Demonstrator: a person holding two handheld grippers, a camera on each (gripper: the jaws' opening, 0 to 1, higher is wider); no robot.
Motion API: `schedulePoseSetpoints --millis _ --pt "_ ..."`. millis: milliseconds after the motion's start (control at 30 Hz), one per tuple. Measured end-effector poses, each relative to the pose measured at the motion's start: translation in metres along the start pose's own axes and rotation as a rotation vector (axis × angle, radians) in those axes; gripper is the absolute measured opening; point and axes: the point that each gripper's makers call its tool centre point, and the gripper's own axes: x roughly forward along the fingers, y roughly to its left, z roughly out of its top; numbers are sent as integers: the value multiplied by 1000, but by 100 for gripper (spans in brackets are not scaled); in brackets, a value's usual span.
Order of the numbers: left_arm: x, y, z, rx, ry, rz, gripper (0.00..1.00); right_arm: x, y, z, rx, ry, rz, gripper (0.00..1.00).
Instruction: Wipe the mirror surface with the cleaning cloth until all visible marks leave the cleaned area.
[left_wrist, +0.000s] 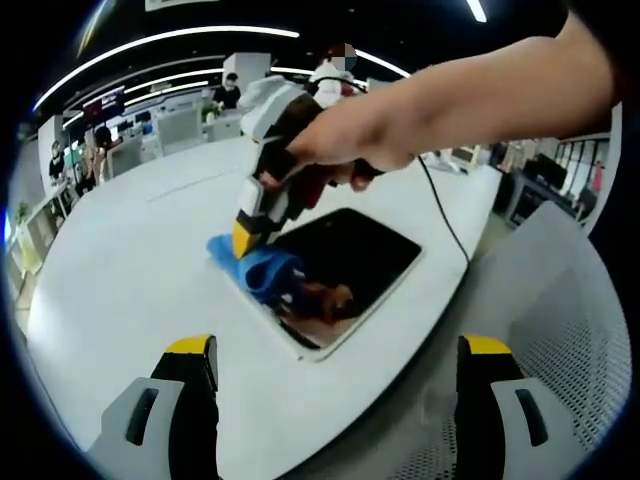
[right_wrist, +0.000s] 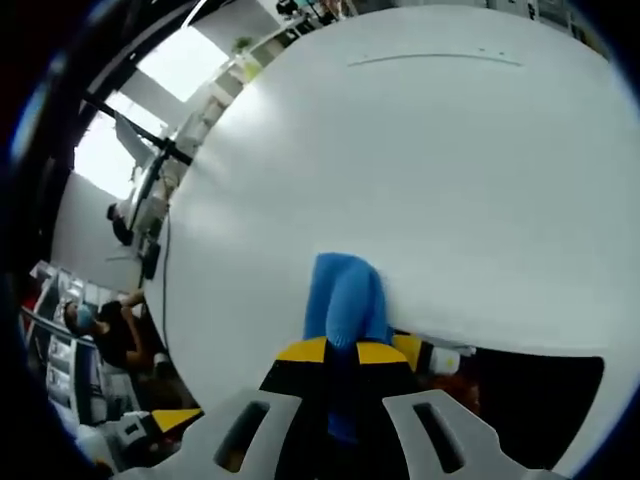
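- The mirror (left_wrist: 350, 262) lies flat on the white table (left_wrist: 130, 270), near the table's edge, a dark rectangle with rounded corners and a pale frame; in the right gripper view I see its dark glass (right_wrist: 535, 395) at the lower right.
- The blue cleaning cloth (left_wrist: 256, 268) is bunched at the mirror's left edge, partly on the glass and partly on the table just beside it.
- In the right gripper view the cloth (right_wrist: 345, 305) runs out from between my jaws onto the white table top (right_wrist: 420, 170).
- My right gripper (right_wrist: 342, 352) has its yellow-tipped jaws pinched tight on the cloth; from the left gripper view I see the same gripper (left_wrist: 248, 235) angled down onto the cloth, with a hand (left_wrist: 350, 140) wrapped round its body.
- A black cable (left_wrist: 445, 222) trails from that gripper across the table past the mirror's far corner.
- My left gripper (left_wrist: 335, 350) hangs above the table edge, well apart from the mirror, its jaws spread wide with nothing between them.
- Beyond the table I make out desks and a few people (left_wrist: 228, 92) in an office under long ceiling lights.
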Motion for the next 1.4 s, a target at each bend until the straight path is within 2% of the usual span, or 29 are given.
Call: schedulePoseSetpoints --millis 533,633,1033,1400 --pt "0 0 2 2 -3 4 100 -8 -12 -2 10 -7 -8 3" --pt "-1 3 3 7 -10 21 100 -8 -14 -2 11 -8 -11 3" --pt "-1 -2 4 -7 -12 -5 100 -13 -29 -2 29 -10 -21 3" --pt "-1 -2 6 -5 -23 -3 100 -22 -41 -5 51 -13 -38 3"
